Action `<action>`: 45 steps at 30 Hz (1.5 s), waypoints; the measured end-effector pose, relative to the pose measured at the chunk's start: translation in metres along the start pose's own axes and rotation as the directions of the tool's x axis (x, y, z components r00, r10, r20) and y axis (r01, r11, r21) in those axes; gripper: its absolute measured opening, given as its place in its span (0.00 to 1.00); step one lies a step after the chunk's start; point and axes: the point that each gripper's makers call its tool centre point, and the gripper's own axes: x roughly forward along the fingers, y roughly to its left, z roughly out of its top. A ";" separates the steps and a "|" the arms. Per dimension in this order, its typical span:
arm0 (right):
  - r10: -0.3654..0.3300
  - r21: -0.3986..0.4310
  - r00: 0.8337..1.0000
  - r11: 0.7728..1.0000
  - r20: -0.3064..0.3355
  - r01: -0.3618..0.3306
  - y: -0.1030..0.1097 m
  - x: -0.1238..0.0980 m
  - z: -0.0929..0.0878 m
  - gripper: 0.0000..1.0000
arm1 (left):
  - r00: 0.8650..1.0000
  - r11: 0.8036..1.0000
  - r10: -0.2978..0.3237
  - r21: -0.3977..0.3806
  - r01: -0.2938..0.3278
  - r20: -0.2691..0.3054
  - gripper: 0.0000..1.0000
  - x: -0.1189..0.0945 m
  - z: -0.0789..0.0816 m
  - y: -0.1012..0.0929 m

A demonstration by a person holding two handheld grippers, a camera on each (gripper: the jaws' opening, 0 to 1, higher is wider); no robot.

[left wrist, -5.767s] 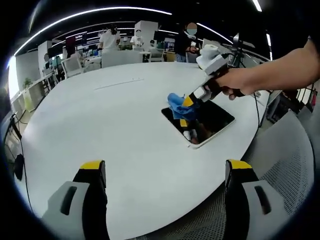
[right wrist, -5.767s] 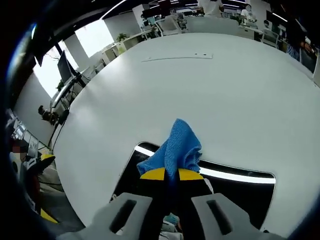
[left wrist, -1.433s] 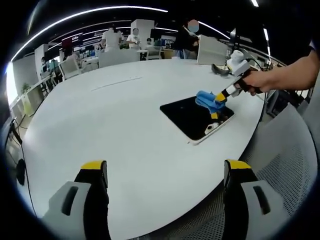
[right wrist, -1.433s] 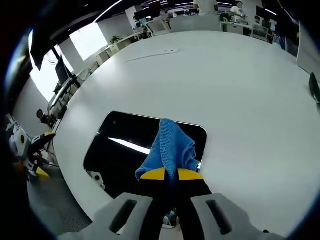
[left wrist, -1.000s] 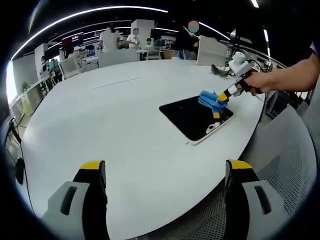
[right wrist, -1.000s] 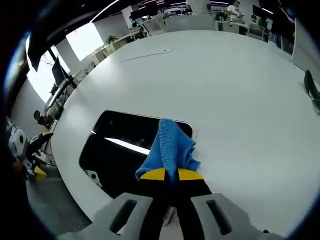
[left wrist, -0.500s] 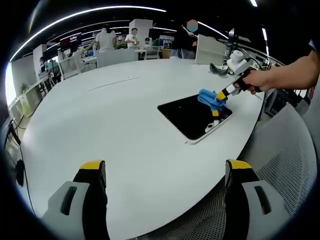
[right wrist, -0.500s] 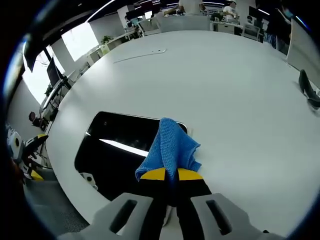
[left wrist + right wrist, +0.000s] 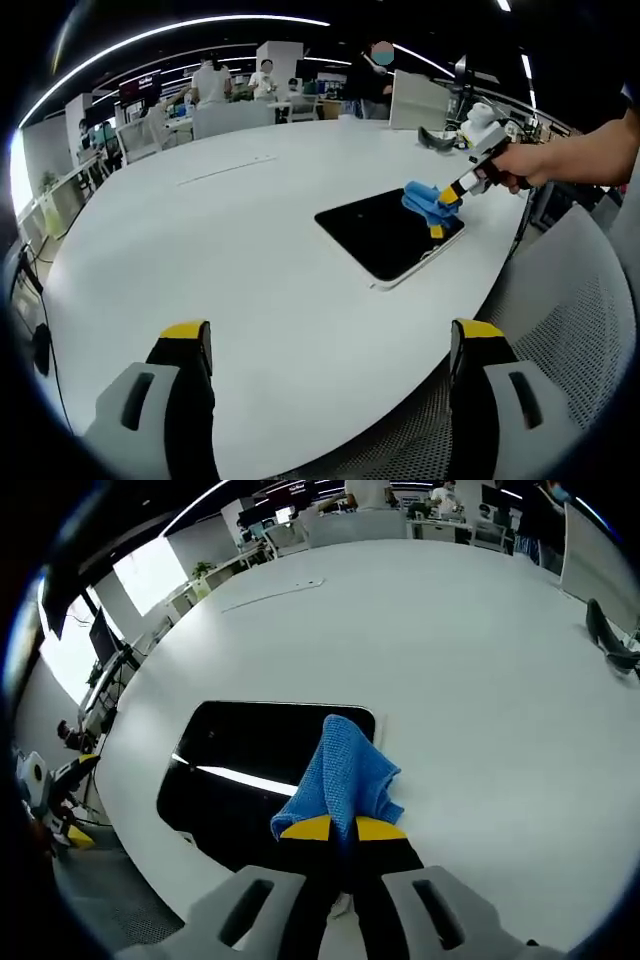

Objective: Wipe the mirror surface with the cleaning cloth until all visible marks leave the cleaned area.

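Mirror lies flat on the white table, right of centre in the left gripper view and left of centre in the right gripper view, its dark glass reflecting a bright ceiling strip. The right gripper has its jaws pinched tight on the blue cleaning cloth, whose free end drapes over the mirror's edge at the right of the glass. The left gripper hovers above the table's near rim at the bottom of its frame, jaws spread wide and holding nothing.

Risk, as I judge it: the cloth sits at the mirror's border, so a further stroke that way could run off the glass, or drag the light mirror toward the table edge with nothing bracing it.

Whether marks remain cannot be made out on such dark, reflective glass. The cloth hides the corner beneath it, and whether it presses on the surface is unclear.
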 end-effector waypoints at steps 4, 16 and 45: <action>-0.006 0.000 1.000 1.000 -0.001 0.006 0.002 -0.004 -0.006 0.01 | 1.000 1.000 0.003 0.006 -0.003 -0.008 0.99 0.000 -0.001 0.001; -0.007 0.050 1.000 0.999 0.002 0.006 0.006 -0.014 -0.025 0.01 | 1.000 1.000 0.009 0.016 -0.009 -0.007 0.99 0.000 -0.002 0.002; -0.006 0.100 0.999 0.995 -0.048 0.011 0.025 -0.017 -0.037 0.01 | 1.000 1.000 -0.001 0.020 0.002 -0.026 0.97 0.001 -0.006 0.000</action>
